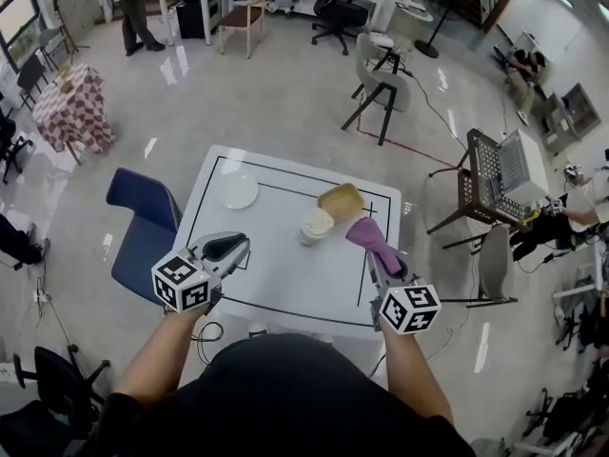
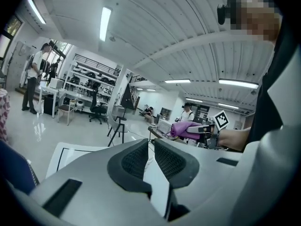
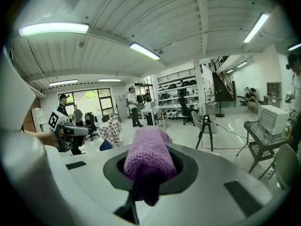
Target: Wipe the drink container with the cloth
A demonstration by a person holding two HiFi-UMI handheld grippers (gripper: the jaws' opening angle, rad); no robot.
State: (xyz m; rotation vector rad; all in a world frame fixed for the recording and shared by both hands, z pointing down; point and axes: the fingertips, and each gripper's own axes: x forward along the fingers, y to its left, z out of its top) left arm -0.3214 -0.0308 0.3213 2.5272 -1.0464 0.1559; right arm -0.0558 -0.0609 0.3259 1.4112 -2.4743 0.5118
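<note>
The drink container [image 1: 316, 225] is a cream-white cup on the white table [image 1: 285, 284], right of centre, with a tan piece [image 1: 341, 201] touching it at the back. A purple knitted cloth [image 1: 369, 237] is clamped in my right gripper [image 1: 378, 255], which hovers just right of the cup and near the table's right edge. In the right gripper view the cloth [image 3: 148, 166] fills the jaws. My left gripper [image 1: 233, 248] is shut and empty over the table's front left. In the left gripper view its jaws [image 2: 151, 161] hold nothing, and the cloth [image 2: 186, 128] shows beyond them.
A white plate [image 1: 240, 190] lies at the table's back left. A blue chair [image 1: 143, 222] stands against the left side, a grey chair [image 1: 495, 265] and a wire-basket cart [image 1: 500, 174] to the right. People stand farther off.
</note>
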